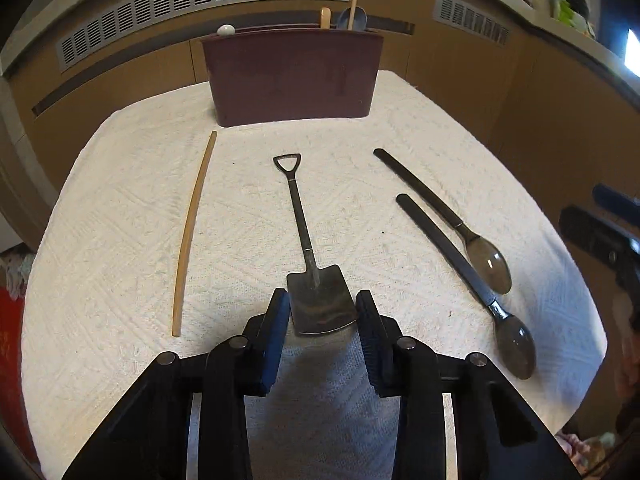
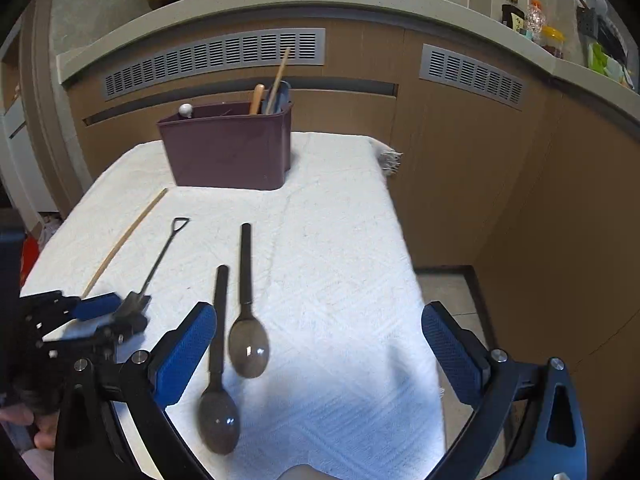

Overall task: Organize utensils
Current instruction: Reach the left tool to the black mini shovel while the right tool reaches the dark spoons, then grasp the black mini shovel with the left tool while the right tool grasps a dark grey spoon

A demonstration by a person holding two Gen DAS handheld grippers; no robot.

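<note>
A small shovel-shaped spoon (image 1: 310,264) of dark, tarnished metal lies on the white towel (image 1: 120,240), its flat squared blade toward the camera and its thin shaft ending in a triangular loop handle that points at the maroon bin (image 1: 292,76). The left gripper (image 1: 322,312) is narrowed around the blade, one blue ribbed pad on each side; the pads sit at the blade's edges, and whether they press it cannot be told. The towel is a nubby weave with a diamond pattern. Left of the shovel, apart from it, lies a slim, pale wooden chopstick (image 1: 192,236), slightly bowed. Right of the shovel lie two spoons side by side, the far spoon (image 1: 448,220) and the near spoon (image 1: 472,292), each with a flat black handle and a smoky translucent oval bowl. The bin is smooth plastic with rounded corners, holding wooden handles and a bluish scoop. The right gripper (image 2: 320,344) stands wide over the two spoons, holding nothing.
</note>
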